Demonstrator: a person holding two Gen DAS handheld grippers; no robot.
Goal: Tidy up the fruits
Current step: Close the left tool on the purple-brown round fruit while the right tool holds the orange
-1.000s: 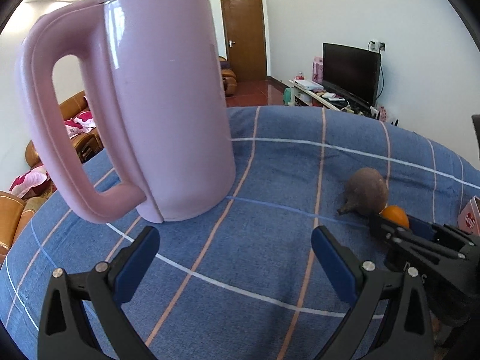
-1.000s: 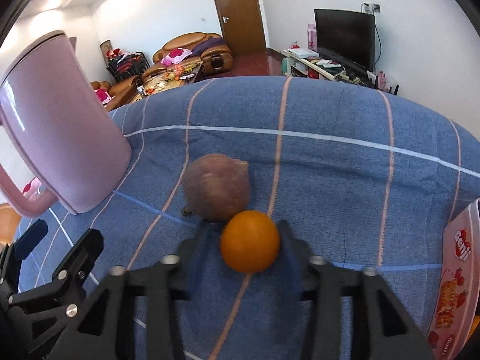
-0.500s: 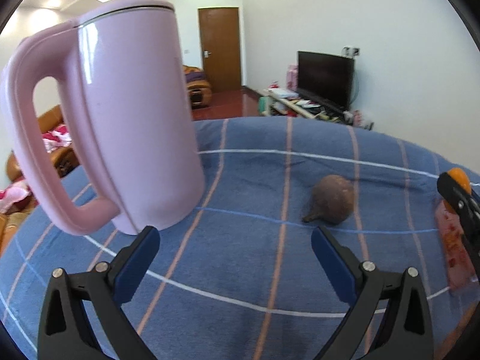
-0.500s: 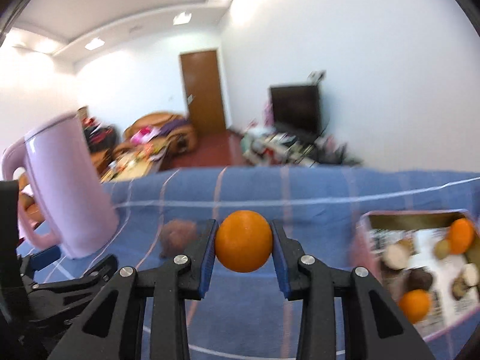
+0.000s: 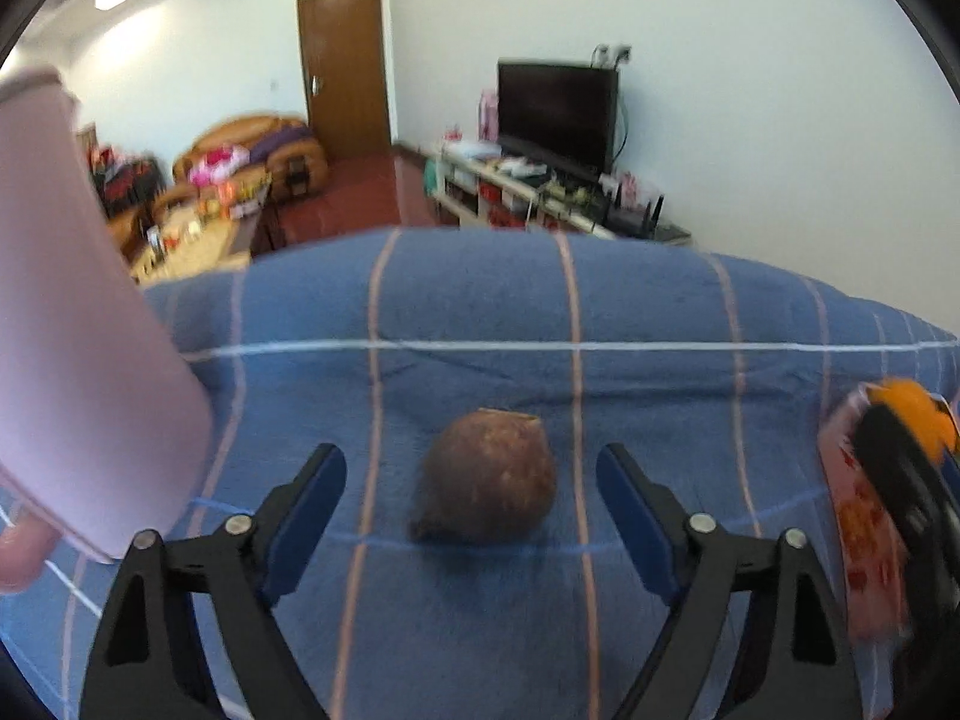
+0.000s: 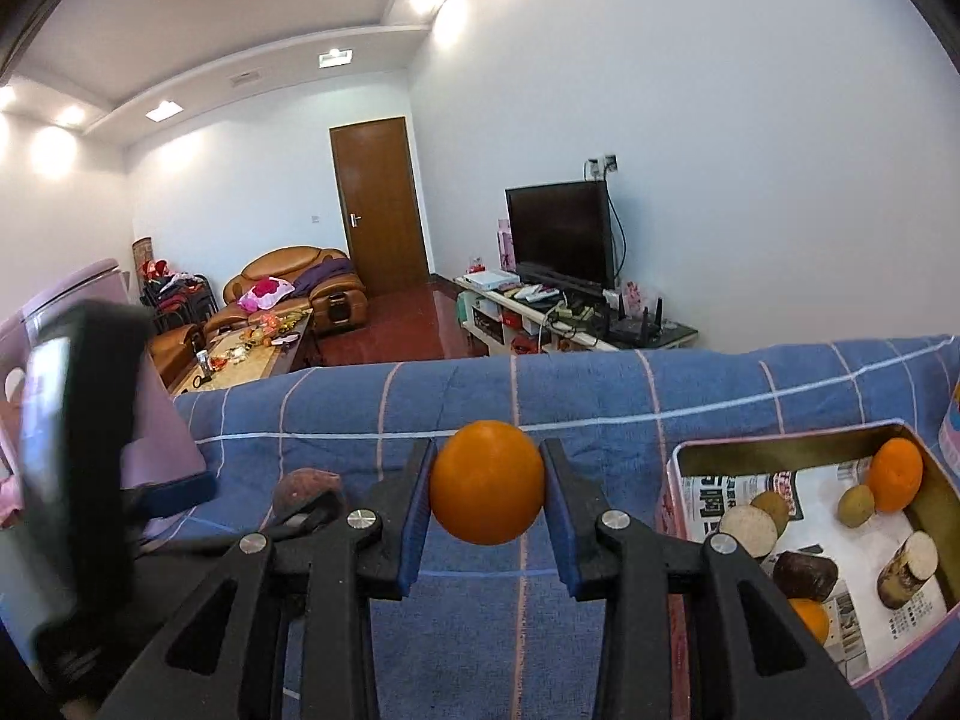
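The right gripper (image 6: 487,492) is clamping an orange (image 6: 487,491) between its blue pads (image 6: 414,513), holding it clear above the blue checked cloth (image 6: 600,396). Taking the pink-rimmed tin box (image 6: 780,435) as the landmark, this orange is hanging just to the left of the box's left wall and a little higher than its rim. Inside the box, which is lined with newspaper, a second orange (image 6: 895,474) is sitting in the far right corner with a small greenish-brown fruit (image 6: 855,505) touching it on the left. Another small brownish fruit (image 6: 771,509) and a pale cut piece (image 6: 747,531) are lying near the box's left wall, a dark brown piece (image 6: 804,575) is resting toward the near side, a cut root with a white face (image 6: 907,569) is lying toward the right wall, and a third orange (image 6: 810,618) is showing at the near left corner (partly hidden behind the gripper's finger).

The left gripper (image 5: 471,519) is standing spread open, its two blue pads (image 5: 309,510) well apart and gripping nothing. A brown taro-like root (image 5: 485,480) is lying on the cloth between those pads, touching neither; it is sitting well to the left of the box. Farther left again, a pink kettle (image 5: 78,324) is standing on the cloth, blurred at the frame edge in the left wrist view.
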